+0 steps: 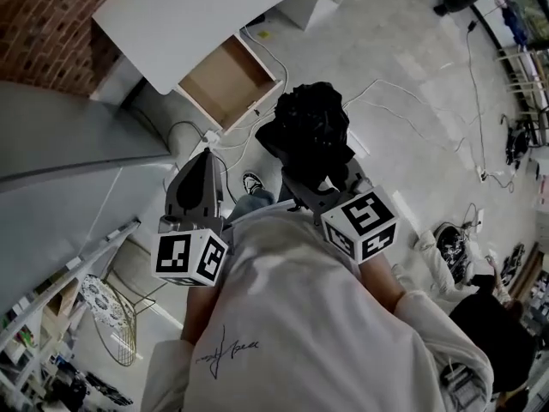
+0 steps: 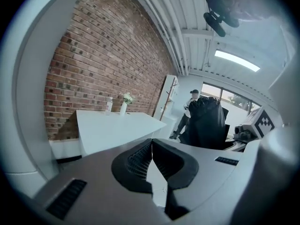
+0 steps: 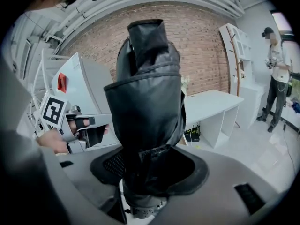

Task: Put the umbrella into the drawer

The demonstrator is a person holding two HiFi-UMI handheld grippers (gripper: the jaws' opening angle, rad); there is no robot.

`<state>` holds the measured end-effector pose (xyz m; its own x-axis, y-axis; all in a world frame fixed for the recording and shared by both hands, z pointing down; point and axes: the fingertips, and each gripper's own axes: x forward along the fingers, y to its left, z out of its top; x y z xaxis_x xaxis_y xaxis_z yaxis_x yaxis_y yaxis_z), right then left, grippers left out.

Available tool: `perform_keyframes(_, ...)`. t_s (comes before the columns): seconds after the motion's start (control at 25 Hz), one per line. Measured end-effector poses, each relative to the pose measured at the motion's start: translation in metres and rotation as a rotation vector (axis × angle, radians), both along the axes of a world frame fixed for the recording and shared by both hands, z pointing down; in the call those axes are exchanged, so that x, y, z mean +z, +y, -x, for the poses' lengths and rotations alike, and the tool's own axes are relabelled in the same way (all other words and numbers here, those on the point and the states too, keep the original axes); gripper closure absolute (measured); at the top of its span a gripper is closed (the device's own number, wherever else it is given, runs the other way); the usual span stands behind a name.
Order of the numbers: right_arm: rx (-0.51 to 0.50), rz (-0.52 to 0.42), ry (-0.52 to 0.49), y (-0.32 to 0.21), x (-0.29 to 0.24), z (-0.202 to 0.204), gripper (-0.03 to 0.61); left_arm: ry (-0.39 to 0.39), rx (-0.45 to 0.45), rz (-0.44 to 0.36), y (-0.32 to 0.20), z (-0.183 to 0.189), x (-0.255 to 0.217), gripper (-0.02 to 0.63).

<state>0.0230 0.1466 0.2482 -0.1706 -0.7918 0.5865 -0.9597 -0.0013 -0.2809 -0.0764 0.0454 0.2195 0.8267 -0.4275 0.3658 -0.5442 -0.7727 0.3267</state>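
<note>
**Three cameras, one brick corner**

The head view looks steeply down over the person's chest [image 1: 292,316] to the pale grey floor [image 1: 386,50]. Each gripper view looks out along its own jaws, hard up against them (they fill the lower frame). All three share the red brick wall [image 1: 43,24], the long white desk [image 1: 197,15] and the folded black fabric umbrella [image 1: 310,127].

No words or numbers can be read. The left marker cube [image 1: 189,258] and the right marker cube [image 1: 360,223] bear only black-and-white square codes. A dark handwritten-style scrawl [image 1: 225,352] on the white shirt [image 1: 309,333] is illegible.
</note>
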Motion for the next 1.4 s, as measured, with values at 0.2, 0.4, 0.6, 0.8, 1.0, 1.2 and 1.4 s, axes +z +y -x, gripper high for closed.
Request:
perform_keyframes(0.2,-0.083,0.001,-0.027,-0.034,0.001,-0.032,0.331,0.011,-0.115,0.011,-0.030,-0.018,0.002,0.595)
perform_keyframes(0.4,-0.196,0.005,-0.009,-0.072,0.000,-0.073,0.331,0.012,-0.242,0.015,-0.059,-0.037,-0.001,0.595)
perform_keyframes(0.6,-0.317,0.004,-0.025,-0.107,0.005,-0.099,0.331,-0.011,-0.365,-0.001,-0.081,-0.054,-0.001,0.595)
perform_keyframes(0.8,-0.439,0.008,-0.039,-0.136,0.015,-0.115,0.331,-0.035,-0.457,-0.011,-0.092,-0.071,0.003,0.595)
perform_keyframes(1.0,-0.530,0.014,-0.051,-0.153,0.029,-0.130,0.331,-0.071,-0.532,-0.002,-0.091,-0.081,0.017,0.595)
perform_keyframes(1.2,-0.589,0.054,-0.103,-0.179,0.044,-0.134,0.331,-0.121,-0.563,-0.038,-0.096,-0.080,0.012,0.595)
perform_keyframes(1.4,-0.704,0.085,-0.028,-0.193,0.063,-0.124,0.331,-0.131,-0.601,0.007,-0.100,-0.069,0.032,0.595)
